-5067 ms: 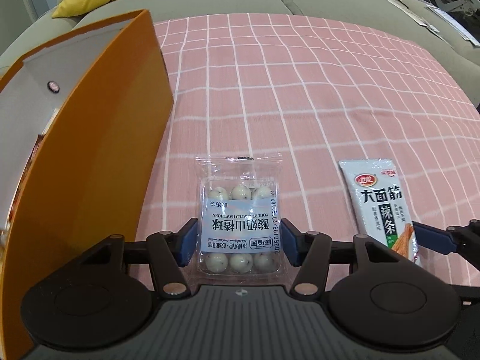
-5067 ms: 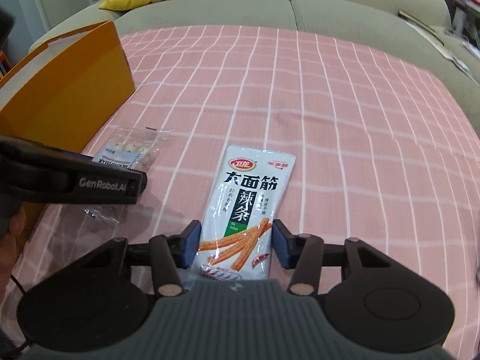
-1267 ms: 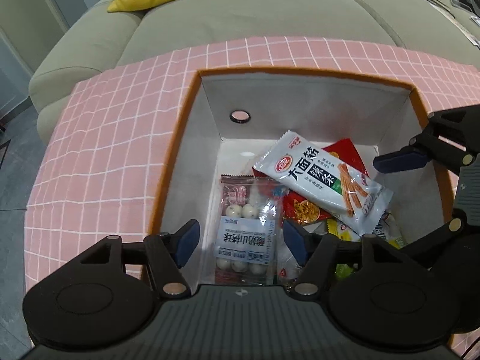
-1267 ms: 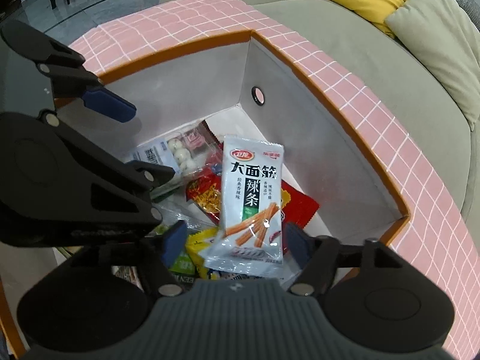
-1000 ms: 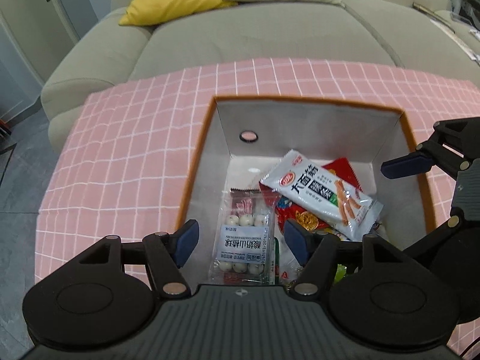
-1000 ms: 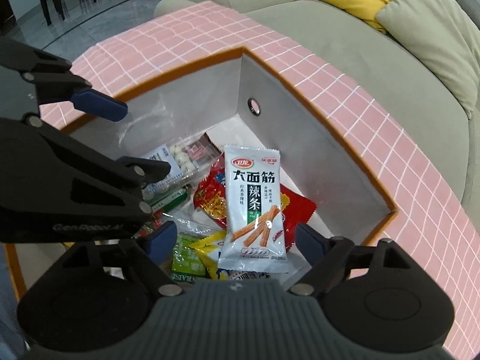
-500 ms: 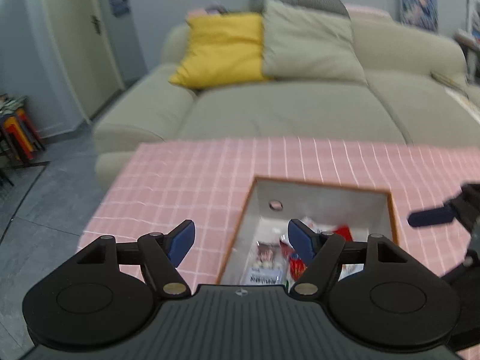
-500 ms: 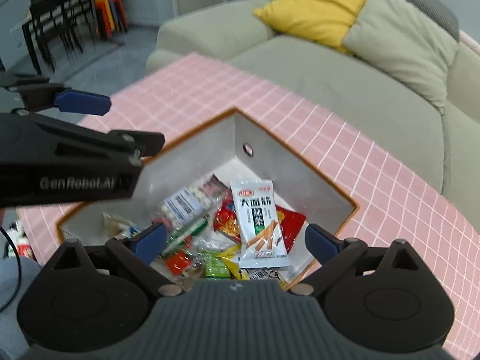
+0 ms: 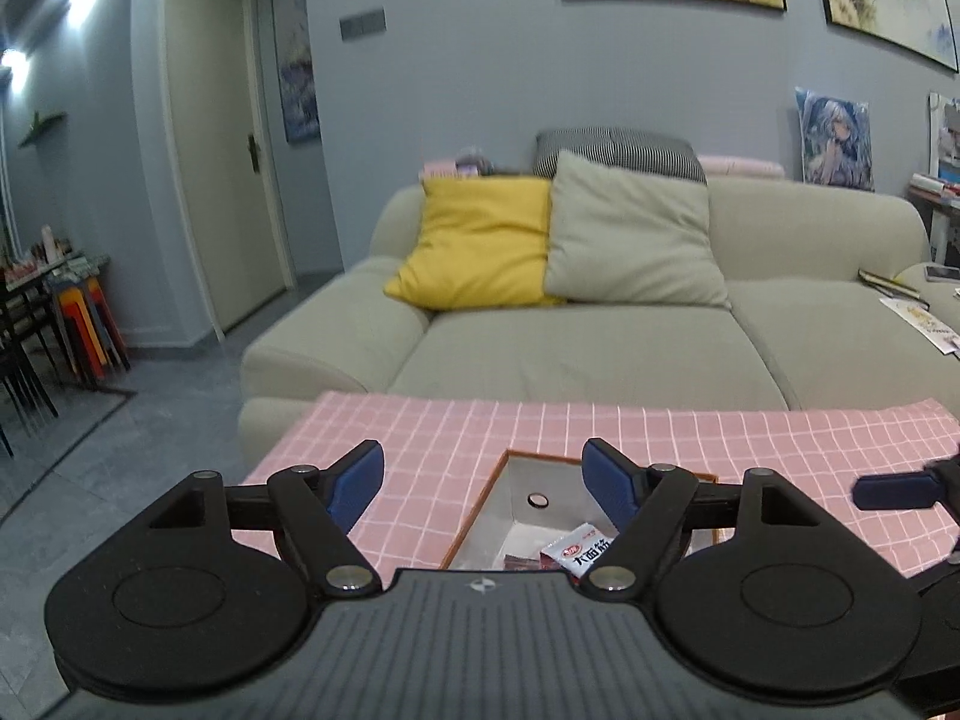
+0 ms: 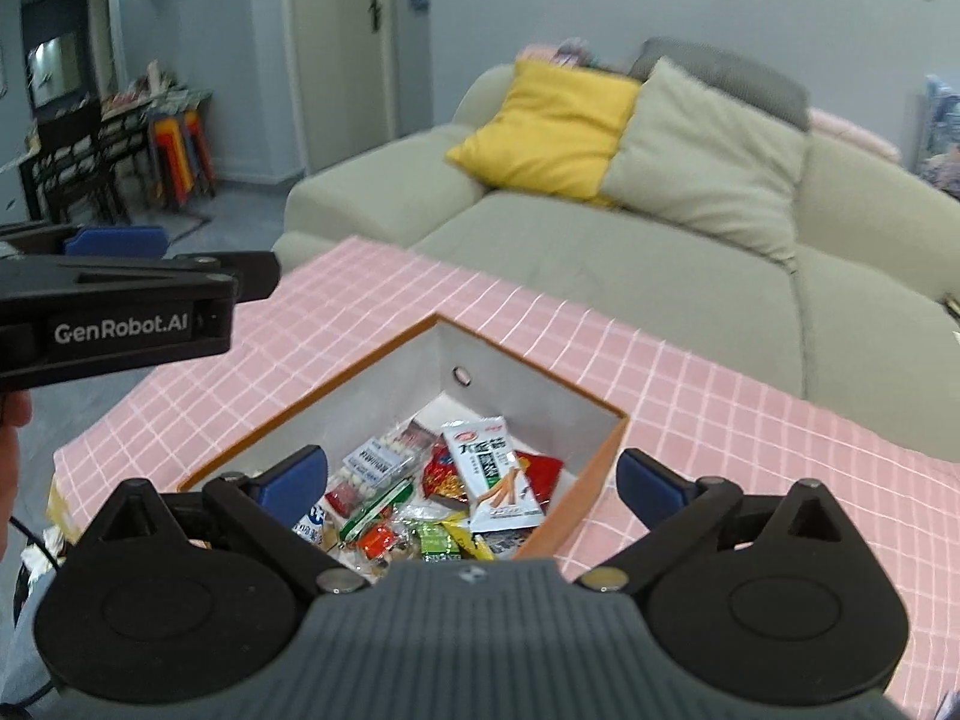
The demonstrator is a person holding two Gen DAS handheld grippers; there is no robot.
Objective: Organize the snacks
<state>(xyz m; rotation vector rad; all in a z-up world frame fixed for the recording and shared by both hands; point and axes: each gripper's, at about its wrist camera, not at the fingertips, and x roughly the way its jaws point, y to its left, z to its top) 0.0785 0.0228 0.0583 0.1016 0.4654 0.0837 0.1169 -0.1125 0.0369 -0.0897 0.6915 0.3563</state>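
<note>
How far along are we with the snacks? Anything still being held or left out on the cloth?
Done: the white spicy-strip packet and the yogurt-ball pack lie in the orange box with other snacks. In hand: nothing; the left hand-held gripper and right hand-held gripper are open, raised above it. Left: no snacks show on the visible pink cloth.

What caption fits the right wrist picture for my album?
Open right gripper above an orange box full of snacks, left gripper alongside.

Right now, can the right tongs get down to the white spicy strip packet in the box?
Probably yes. The right tongs hang open above the box, and the white packet lies on top of the other snacks with nothing over it.
</note>
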